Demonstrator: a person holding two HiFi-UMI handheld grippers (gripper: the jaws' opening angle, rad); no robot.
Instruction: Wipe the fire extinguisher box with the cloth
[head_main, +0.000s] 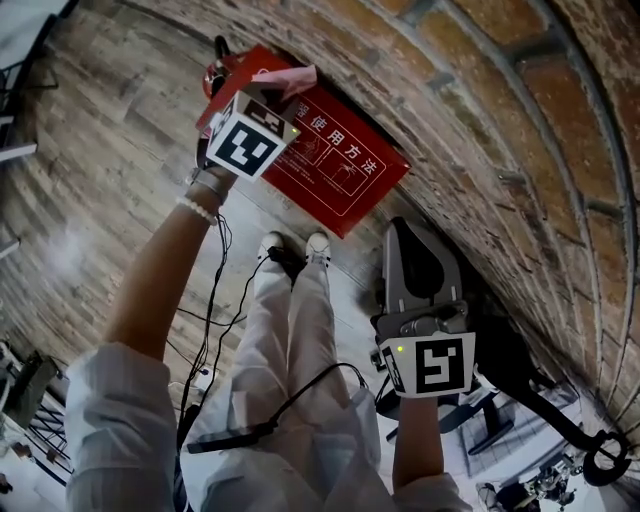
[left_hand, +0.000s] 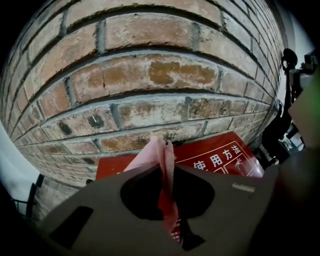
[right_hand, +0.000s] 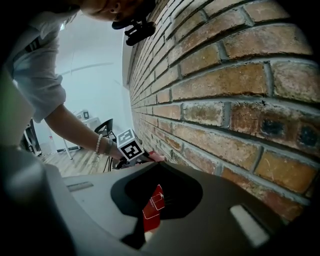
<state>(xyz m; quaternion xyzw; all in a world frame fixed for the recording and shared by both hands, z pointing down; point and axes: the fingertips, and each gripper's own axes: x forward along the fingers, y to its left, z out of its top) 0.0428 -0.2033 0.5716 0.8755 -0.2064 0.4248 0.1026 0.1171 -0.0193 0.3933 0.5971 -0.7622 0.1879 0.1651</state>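
Pinches cloth (left_hand: 158, 154) shut in left gripper (left_hand: 167, 171) at upper edge of fire extinguisher box (head_main: 338, 168) standing against brick wall (left_hand: 150, 75), positioned for wiping. Holds right gripper (right_hand: 155, 166) closed, empty, well clear of box.

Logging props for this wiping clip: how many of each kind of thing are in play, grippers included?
fire extinguisher box: 1
cloth: 1
hand-held grippers: 2 (left hand-held gripper shut on the cloth, right hand-held gripper shut, empty)
Total: 4
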